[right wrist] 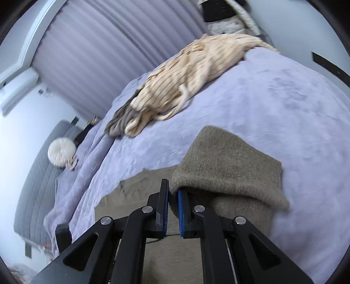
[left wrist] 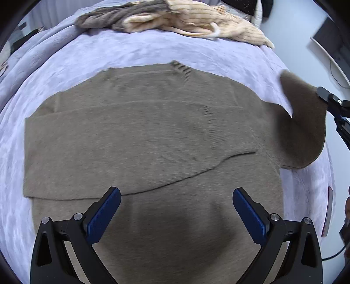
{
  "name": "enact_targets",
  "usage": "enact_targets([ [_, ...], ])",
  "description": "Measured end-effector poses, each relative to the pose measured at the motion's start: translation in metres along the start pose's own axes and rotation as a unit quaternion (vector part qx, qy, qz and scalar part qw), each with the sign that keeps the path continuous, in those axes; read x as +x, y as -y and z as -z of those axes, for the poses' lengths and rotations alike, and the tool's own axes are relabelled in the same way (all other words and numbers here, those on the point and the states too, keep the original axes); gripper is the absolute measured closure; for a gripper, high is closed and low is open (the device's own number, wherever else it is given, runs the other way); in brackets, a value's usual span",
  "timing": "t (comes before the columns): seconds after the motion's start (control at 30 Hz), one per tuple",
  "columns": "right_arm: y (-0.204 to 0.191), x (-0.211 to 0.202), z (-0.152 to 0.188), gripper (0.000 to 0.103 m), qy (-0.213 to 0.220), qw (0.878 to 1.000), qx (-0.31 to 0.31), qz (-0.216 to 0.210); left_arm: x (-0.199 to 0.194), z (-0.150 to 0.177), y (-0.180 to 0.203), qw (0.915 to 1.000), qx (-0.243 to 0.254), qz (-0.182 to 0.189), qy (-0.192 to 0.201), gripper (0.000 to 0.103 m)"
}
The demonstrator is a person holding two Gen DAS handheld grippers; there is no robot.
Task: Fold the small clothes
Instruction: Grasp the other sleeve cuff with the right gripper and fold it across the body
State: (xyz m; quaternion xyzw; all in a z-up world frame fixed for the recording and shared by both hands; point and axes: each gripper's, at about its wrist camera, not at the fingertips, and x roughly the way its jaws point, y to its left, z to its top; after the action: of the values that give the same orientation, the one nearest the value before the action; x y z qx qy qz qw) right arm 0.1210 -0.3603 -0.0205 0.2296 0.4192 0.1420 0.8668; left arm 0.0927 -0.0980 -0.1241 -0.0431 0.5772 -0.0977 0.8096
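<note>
Lavender bedspread [left wrist: 153, 54] covers the bed, taupe sweater [left wrist: 142, 142] spread flat across it, left sleeve folded over the body. Left gripper [left wrist: 176, 209] hovers above the lower hem, jaws wide apart, nothing between them. Cream striped garment [left wrist: 207, 19] and grey knit [left wrist: 113, 15] piled at the far edge. Right gripper [right wrist: 174, 196] clamped on the sweater's right sleeve [right wrist: 229, 166], lifting it off the bedspread.

Black angular gripper [left wrist: 176, 194] frames, ribbed blue jaws, silver round screws, perhaps a thin cable.
</note>
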Motion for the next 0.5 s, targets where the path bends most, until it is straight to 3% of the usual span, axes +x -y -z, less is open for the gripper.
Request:
enact_targets([
  [0.17, -0.069, 0.077, 0.042, 0.095, -0.092, 0.993, -0.077, -0.023, -0.010, 0.012, -0.043, 0.9991, -0.036, -0.024, 0.003, 0.000],
  [0.37, -0.066, 0.145, 0.092, 0.086, -0.203, 0.977, -0.057, 0.027, -0.018, 0.030, -0.084, 0.9967, -0.069, -0.041, -0.001, 0.000],
  [0.43, -0.055, 0.138, 0.096, 0.062, -0.201, 0.979, -0.023, 0.024, -0.019, 0.037, -0.095, 0.9961, -0.076, -0.043, -0.001, 0.000],
  [0.5, -0.045, 0.123, 0.093, 0.049, -0.177, 0.984, 0.011, 0.019, -0.020, 0.041, -0.104, 0.9956, -0.083, -0.043, -0.002, 0.000],
])
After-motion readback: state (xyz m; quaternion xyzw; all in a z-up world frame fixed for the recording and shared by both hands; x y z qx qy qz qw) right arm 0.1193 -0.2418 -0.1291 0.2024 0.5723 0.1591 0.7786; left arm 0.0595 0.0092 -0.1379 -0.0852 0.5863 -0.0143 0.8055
